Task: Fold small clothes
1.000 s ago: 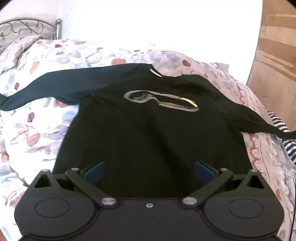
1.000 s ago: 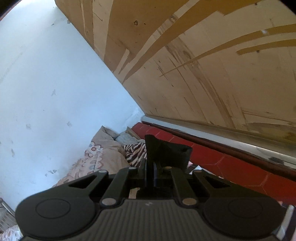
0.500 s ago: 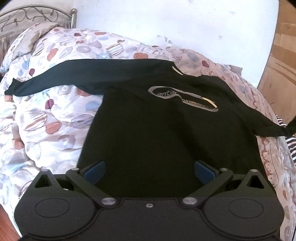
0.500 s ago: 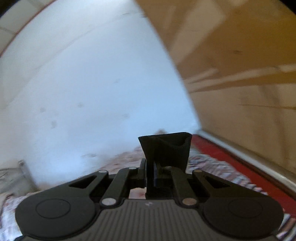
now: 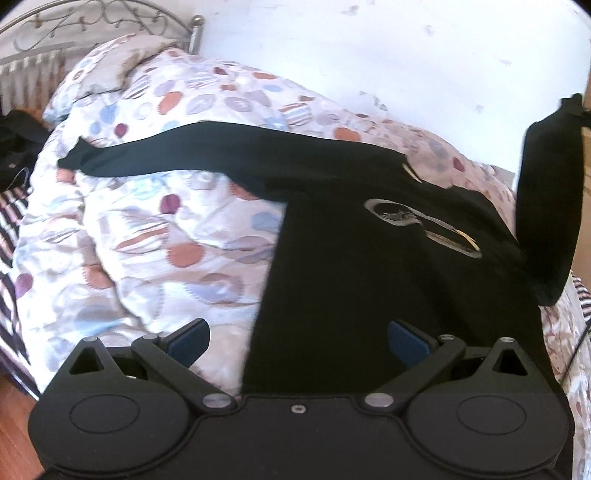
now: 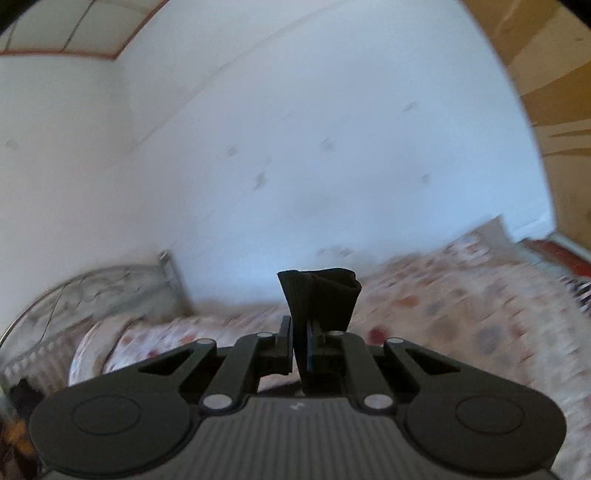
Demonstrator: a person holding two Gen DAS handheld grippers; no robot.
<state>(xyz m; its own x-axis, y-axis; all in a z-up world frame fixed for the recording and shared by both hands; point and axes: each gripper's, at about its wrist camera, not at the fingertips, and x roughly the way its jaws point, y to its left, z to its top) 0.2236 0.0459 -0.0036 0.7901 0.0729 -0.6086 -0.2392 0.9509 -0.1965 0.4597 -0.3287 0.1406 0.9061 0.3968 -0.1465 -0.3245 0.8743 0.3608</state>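
While the black long-sleeve shirt [image 5: 369, 280] lies front-up on the bed [image 5: 155, 236], its right sleeve [image 5: 546, 206] has now come up off the quilt, cuff [image 6: 319, 299] clamped in the right hand-held gripper [image 6: 300, 347], swinging in from the wall. Left hand-held gripper [image 5: 295, 341] stays spread wide over the hem, holding nothing. Sleeve fold-in looks underway.

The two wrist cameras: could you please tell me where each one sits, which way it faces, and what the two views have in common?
Left wrist: sits behind the open left gripper, looking down across the black shirt spread on the patterned duvet; its blue fingertips show.
Right wrist: sits behind the right gripper, facing the white wall above the bed; its jaws pinch the sleeve cuff.
Shared: the lifted sleeve, duvet and metal headboard.
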